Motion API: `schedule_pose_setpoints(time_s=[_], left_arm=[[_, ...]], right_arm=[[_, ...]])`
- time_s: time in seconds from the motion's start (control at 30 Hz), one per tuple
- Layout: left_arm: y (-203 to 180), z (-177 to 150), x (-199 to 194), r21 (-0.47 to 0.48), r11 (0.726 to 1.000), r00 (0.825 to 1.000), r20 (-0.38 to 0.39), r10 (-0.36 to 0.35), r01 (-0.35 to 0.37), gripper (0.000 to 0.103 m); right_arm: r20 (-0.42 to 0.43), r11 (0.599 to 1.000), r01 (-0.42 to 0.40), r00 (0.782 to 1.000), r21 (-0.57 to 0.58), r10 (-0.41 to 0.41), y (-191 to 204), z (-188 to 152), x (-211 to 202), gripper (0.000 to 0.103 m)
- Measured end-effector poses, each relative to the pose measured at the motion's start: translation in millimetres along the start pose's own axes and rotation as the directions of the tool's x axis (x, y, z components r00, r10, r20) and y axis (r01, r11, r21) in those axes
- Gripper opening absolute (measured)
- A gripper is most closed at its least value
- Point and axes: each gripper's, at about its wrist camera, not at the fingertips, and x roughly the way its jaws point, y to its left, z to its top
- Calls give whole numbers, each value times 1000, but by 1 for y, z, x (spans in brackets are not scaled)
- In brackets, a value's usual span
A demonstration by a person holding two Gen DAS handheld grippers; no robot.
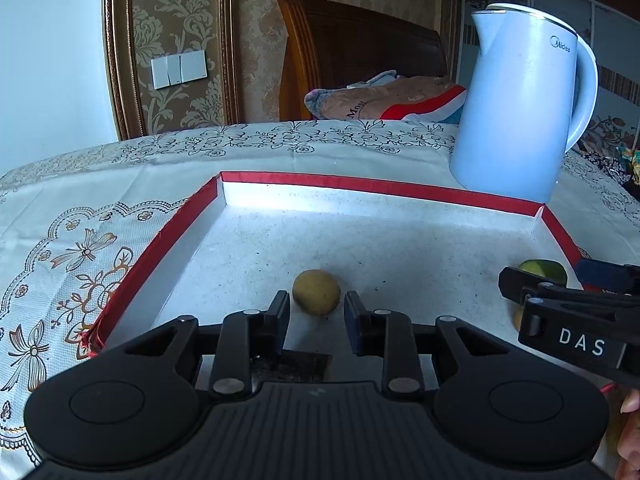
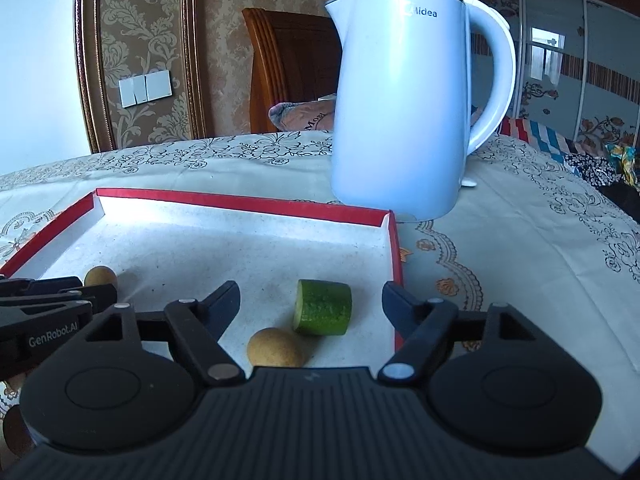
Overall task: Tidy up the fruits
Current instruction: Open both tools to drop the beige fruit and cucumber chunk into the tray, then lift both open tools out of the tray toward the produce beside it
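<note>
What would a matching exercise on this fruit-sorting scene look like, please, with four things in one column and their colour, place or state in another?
Things:
1. kettle
2. green cut piece
3. tray
4. right tool

Descriptions:
A. red rim, white inside
B. pale blue, standing upright beyond the tray
C. jaws wide apart, gripping nothing
D. lying inside the tray near its right wall

Pairs: 1-B, 2-D, 3-A, 4-C
</note>
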Motion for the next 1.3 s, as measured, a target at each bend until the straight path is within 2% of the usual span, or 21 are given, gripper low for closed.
schedule_pose_setpoints(time_s=[0.13,0.4,0.43,0.47,0.5,0.53,0.6,0.63,0.73,0.83,1.07,1.3], left_arm=[[1,-4,-8,7,1000,1000,24,7,-7,29],[3,-15,-36,24,1000,996,91,-8,5,30],[3,-18,-40,25,1000,995,100,-7,5,38],[3,-20,-44,24,1000,994,107,-9,7,61],[3,-23,-48,21,1000,993,119,-11,9,72],[3,-26,-53,19,1000,990,144,-4,1,78],[0,-29,-62,39,999,982,189,20,-28,78],[-2,-31,-67,52,998,979,201,16,-28,78],[-3,-37,-73,68,998,983,180,-18,6,78],[-2,-45,-82,79,997,983,182,-23,8,78],[22,-55,-105,5,998,980,191,-58,58,78],[56,-63,-120,-77,996,979,202,-34,50,78]], right_arm=[[3,1000,-12,1000,5,12,-1,-2,-4,77],[37,999,-33,999,0,33,0,-12,-24,85],[41,999,-39,998,3,39,0,-14,-27,86],[47,999,-44,998,7,43,0,-16,-31,87],[52,999,-48,998,11,48,-1,-17,-34,87],[57,999,-52,997,15,51,-1,-19,-38,89],[71,999,-40,997,23,38,-2,-22,-44,96],[75,999,-38,997,27,36,-3,-23,-47,97],[76,996,-49,996,68,43,-12,-27,-54,97],[64,993,-49,997,108,42,-22,-31,-57,98],[42,985,-46,998,164,39,-34,-37,-60,100],[48,983,-58,998,172,51,-35,-42,-67,103]])
